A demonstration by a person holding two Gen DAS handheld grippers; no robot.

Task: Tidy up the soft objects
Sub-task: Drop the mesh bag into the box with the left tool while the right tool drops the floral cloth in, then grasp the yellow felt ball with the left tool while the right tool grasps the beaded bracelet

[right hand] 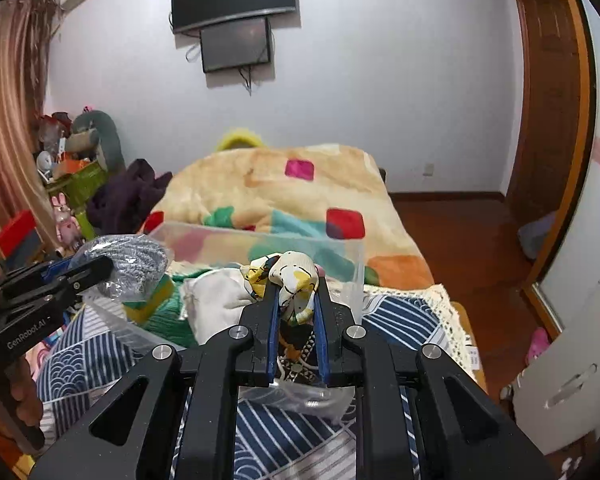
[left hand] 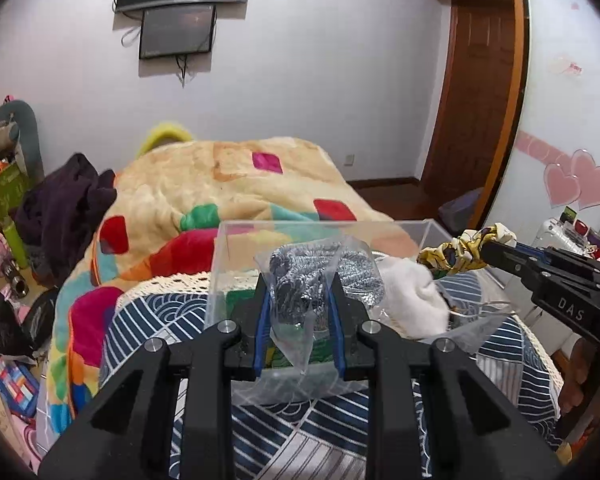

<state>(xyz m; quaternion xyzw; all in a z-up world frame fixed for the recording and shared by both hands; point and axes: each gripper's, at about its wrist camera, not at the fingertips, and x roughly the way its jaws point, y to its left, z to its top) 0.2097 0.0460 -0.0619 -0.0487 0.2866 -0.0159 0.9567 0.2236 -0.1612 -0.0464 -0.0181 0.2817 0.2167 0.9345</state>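
My left gripper [left hand: 300, 280] is shut on a clear plastic bag of steel wool [left hand: 312, 276] and holds it over the clear plastic box [left hand: 432, 229]. The bag and the left gripper [right hand: 100, 270] also show in the right wrist view, with the steel wool [right hand: 136, 264] at the box's left side. My right gripper [right hand: 296, 288] is shut on a yellow and white patterned scrunchie [right hand: 296, 280], held above the box [right hand: 260, 240]. It also shows in the left wrist view [left hand: 460, 254]. A white soft cloth [left hand: 412, 292] and a green item [right hand: 168, 316] lie in the box.
The box stands on a table with a blue and white patterned cloth [left hand: 300, 420]. Behind it is a bed with a colourful blanket [left hand: 228, 184] and dark clothes [left hand: 64, 200]. Toys and clutter [right hand: 72, 160] sit at the left. A white appliance [right hand: 572, 360] stands at the right.
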